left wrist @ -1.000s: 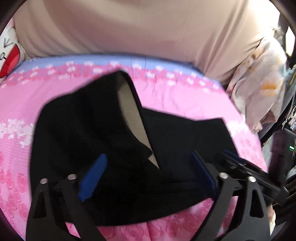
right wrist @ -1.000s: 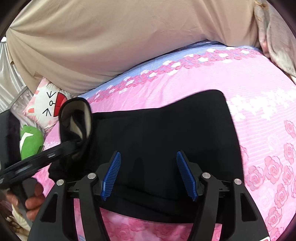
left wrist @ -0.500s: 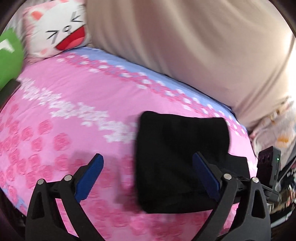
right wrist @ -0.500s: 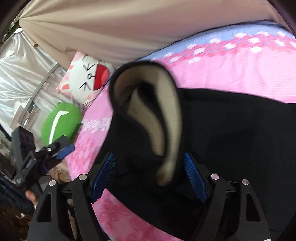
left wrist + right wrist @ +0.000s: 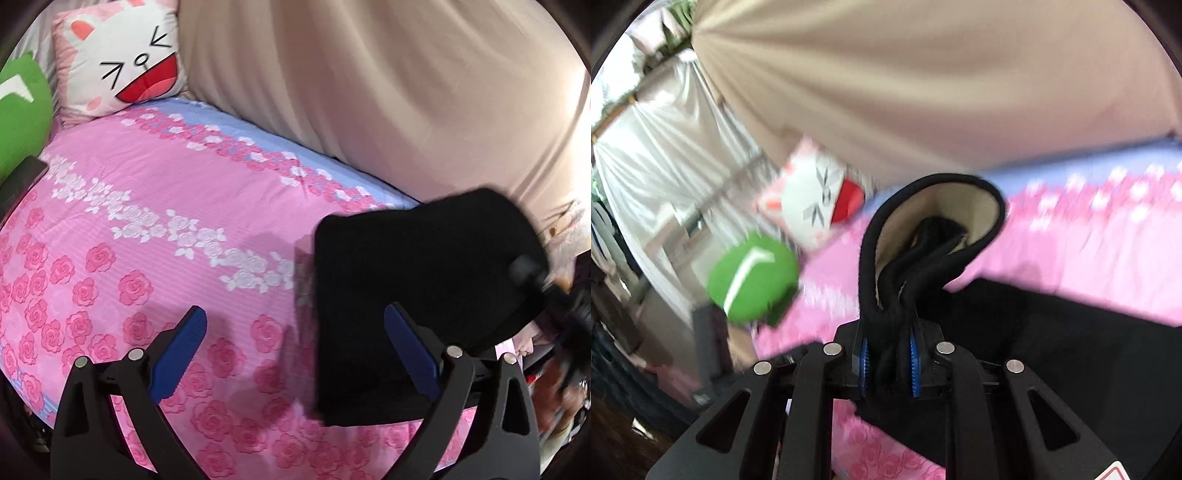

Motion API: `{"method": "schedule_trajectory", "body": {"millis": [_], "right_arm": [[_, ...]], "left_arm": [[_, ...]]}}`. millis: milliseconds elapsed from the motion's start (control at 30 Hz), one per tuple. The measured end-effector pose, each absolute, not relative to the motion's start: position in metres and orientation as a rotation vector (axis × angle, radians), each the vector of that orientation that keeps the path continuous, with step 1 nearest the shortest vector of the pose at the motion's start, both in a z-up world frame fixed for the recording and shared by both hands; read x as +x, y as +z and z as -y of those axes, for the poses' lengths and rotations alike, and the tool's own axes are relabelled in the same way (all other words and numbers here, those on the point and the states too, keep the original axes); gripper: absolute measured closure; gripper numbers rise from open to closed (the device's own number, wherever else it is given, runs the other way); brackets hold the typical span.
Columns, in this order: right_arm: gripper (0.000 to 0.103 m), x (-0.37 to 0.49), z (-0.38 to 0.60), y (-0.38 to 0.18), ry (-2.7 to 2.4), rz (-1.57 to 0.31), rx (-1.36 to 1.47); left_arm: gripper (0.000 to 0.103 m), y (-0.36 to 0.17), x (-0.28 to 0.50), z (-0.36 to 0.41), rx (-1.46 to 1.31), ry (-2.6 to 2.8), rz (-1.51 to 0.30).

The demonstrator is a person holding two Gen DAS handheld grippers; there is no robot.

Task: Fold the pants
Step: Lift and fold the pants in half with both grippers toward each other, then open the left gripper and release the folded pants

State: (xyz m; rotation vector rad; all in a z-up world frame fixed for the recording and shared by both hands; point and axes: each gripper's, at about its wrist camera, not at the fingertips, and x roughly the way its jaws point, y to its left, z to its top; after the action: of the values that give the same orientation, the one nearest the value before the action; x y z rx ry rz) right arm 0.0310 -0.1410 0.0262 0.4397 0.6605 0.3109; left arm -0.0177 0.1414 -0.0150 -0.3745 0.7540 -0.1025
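Observation:
The black pants (image 5: 406, 295) lie folded on the pink rose bedsheet (image 5: 147, 229), at the right of the left wrist view. My left gripper (image 5: 295, 343) is open and empty, over the sheet beside the pants' left edge. In the right wrist view my right gripper (image 5: 888, 365) is shut on a bunched edge of the pants (image 5: 894, 295), whose cream lining (image 5: 960, 210) curls up above the blue pads; the rest of the pants spreads to the right (image 5: 1052, 343). The right gripper shows blurred at the left wrist view's right edge (image 5: 554, 295).
A cat-face pillow (image 5: 125, 59) and a green cushion (image 5: 22, 110) sit at the head of the bed. A beige curtain (image 5: 369, 92) hangs behind the bed. A floral cloth (image 5: 569, 229) lies at the far right. White drapes (image 5: 665, 155) hang to the left.
My right gripper has shut on the pants' bunched edge and is lifting it. My left gripper has let go and swung left over the bare sheet, still open.

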Motion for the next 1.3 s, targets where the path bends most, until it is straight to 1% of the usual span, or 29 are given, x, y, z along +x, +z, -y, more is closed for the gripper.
{"method": "schedule_trajectory", "body": {"millis": [100, 167, 233, 367, 433, 600, 700, 767, 833, 900, 967, 1000, 1033, 1100, 1167, 1267, 1300], "right_arm": [[0.087, -0.007, 0.181, 0.044, 0.204, -0.589, 0.428], [0.087, -0.032, 0.210, 0.034, 0.098, -0.602, 0.434], [0.087, -0.055, 0.239, 0.009, -0.019, -0.656, 0.473], [0.086, -0.080, 0.284, -0.071, -0.204, -0.818, 0.567], [0.087, -0.086, 0.292, -0.092, -0.176, -0.804, 0.646], [0.087, -0.084, 0.293, -0.083, -0.133, -0.767, 0.671], [0.087, -0.095, 0.292, -0.050, -0.108, -0.686, 0.617], [0.087, -0.109, 0.297, -0.038, -0.140, -0.670, 0.579], [0.086, -0.114, 0.309, -0.051, -0.224, -0.715, 0.557], [0.085, -0.114, 0.317, -0.079, -0.255, -0.793, 0.586], [0.080, -0.122, 0.316, -0.079, -0.244, -0.744, 0.611], [0.074, -0.123, 0.314, -0.075, -0.250, -0.748, 0.604], [0.059, -0.124, 0.311, -0.068, -0.271, -0.744, 0.577], [0.041, -0.127, 0.309, -0.053, -0.314, -0.700, 0.522], [0.040, -0.129, 0.313, -0.049, -0.318, -0.697, 0.513], [0.039, -0.125, 0.324, -0.058, -0.311, -0.721, 0.565], [0.037, -0.123, 0.327, -0.065, -0.292, -0.742, 0.598]], "left_arm": [[0.008, -0.013, -0.017, -0.129, -0.354, -0.131, -0.756], [0.008, -0.014, -0.014, -0.121, -0.346, -0.148, -0.765], [0.008, -0.018, -0.010, -0.110, -0.339, -0.164, -0.783], [0.008, -0.030, 0.001, -0.084, -0.325, -0.206, -0.840], [0.008, -0.034, 0.005, -0.067, -0.304, -0.222, -0.860], [0.008, -0.038, 0.005, -0.033, -0.243, -0.251, -0.880], [0.008, -0.037, 0.005, -0.018, -0.194, -0.243, -0.884], [0.008, -0.037, 0.003, -0.007, -0.149, -0.240, -0.879], [0.008, -0.040, 0.004, 0.000, -0.121, -0.241, -0.880], [0.008, -0.047, 0.008, 0.005, -0.108, -0.242, -0.897], [0.008, -0.054, 0.013, 0.004, -0.120, -0.236, -0.922], [0.008, -0.058, 0.016, 0.001, -0.136, -0.232, -0.936], [0.008, -0.061, 0.018, -0.002, -0.157, -0.234, -0.948], [0.008, -0.070, 0.029, -0.012, -0.241, -0.252, -0.989], [0.008, -0.080, 0.038, -0.020, -0.321, -0.266, -1.028], [0.007, -0.098, 0.051, -0.023, -0.439, -0.315, -1.088], [0.005, -0.099, 0.053, -0.022, -0.454, -0.322, -1.082]]}}
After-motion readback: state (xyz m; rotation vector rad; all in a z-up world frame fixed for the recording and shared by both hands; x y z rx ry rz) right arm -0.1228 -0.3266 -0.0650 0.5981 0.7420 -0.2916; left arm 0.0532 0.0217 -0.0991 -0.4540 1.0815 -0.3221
